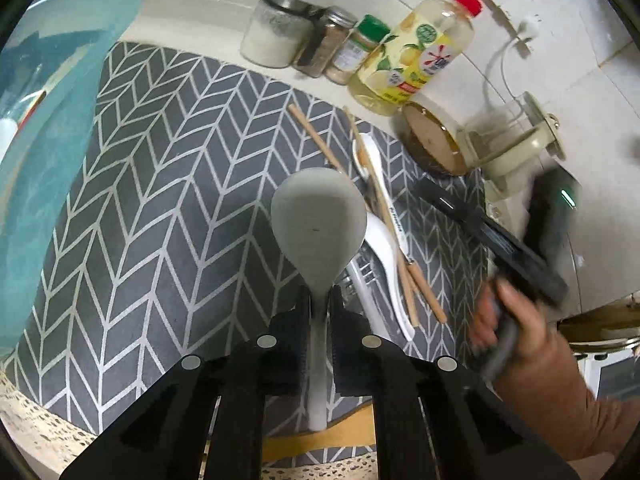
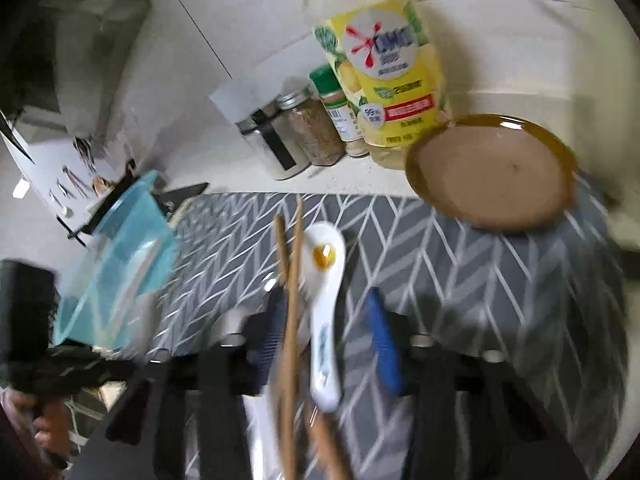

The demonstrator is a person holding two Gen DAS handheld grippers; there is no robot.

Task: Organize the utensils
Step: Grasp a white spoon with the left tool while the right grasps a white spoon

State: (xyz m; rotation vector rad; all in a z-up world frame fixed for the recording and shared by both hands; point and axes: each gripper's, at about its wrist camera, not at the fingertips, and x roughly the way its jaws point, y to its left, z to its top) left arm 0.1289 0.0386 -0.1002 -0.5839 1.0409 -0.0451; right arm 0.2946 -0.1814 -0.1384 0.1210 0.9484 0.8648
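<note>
My left gripper (image 1: 320, 304) is shut on the handle of a grey rice paddle (image 1: 318, 216), held above the grey chevron mat (image 1: 160, 200). To its right lie two wooden chopsticks (image 1: 384, 208) and white spoons (image 1: 384, 256) on the mat. My right gripper (image 2: 328, 320), with blue pads (image 2: 382, 340), is open above the chopsticks (image 2: 294, 280) and a white ceramic spoon (image 2: 326, 300). The right gripper also shows blurred at the right of the left wrist view (image 1: 500, 240). A blue tub (image 1: 48, 152) stands at the mat's left; it also shows in the right wrist view (image 2: 120, 264).
Spice jars (image 1: 304, 36) and a yellow lemon-label bottle (image 1: 416, 56) stand behind the mat by the wall. A brown plate (image 2: 492, 172) sits at the mat's back right corner. A beige appliance (image 1: 520, 148) is at the right.
</note>
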